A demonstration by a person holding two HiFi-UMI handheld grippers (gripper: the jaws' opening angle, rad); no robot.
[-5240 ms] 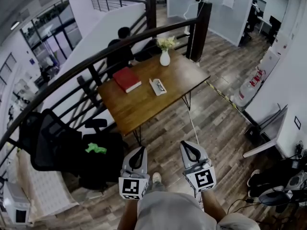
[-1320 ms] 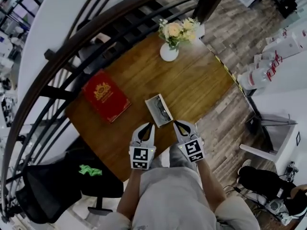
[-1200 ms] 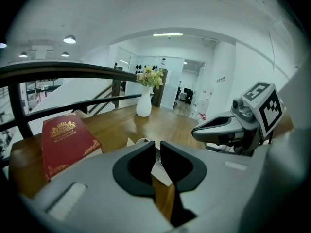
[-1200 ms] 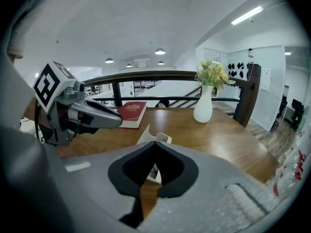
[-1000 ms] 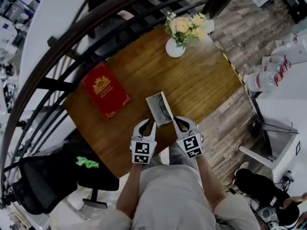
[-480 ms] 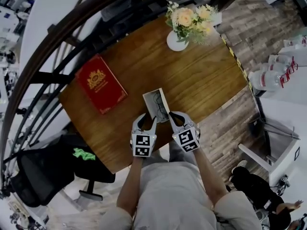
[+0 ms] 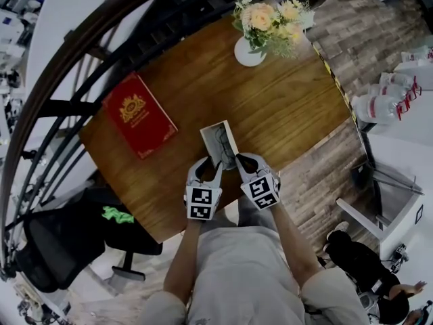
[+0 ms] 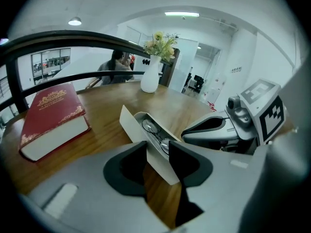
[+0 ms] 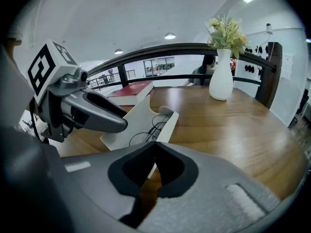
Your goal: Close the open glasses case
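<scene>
White open glasses case (image 7: 218, 143) lies on a brown wooden table (image 7: 291, 107), close to the edge where the person stands. A pair of thin dark-rimmed eyeglasses (image 8: 154, 131) rests inside it, and its lid flap (image 8: 130, 125) stands raised along its left side. Two grey hand-held grippers with marker cubes point down at the near end of the case, one at each corner.

The left gripper (image 7: 206, 165) has its jaws apart and closing. The near end wall of the case shows in the gap between them, and it is unclear whether the pads touch it. The right gripper (image 7: 243, 162) has its jaw tips drawn together with nothing between them, and its nose sits just beside the near right corner of the case.

A red hardcover book (image 7: 139, 116) with a gold emblem lies well apart on the left of the table. A white vase (image 7: 249, 51) of pale flowers stands at the far edge. A dark curved railing (image 7: 81, 39) runs beyond the table.
</scene>
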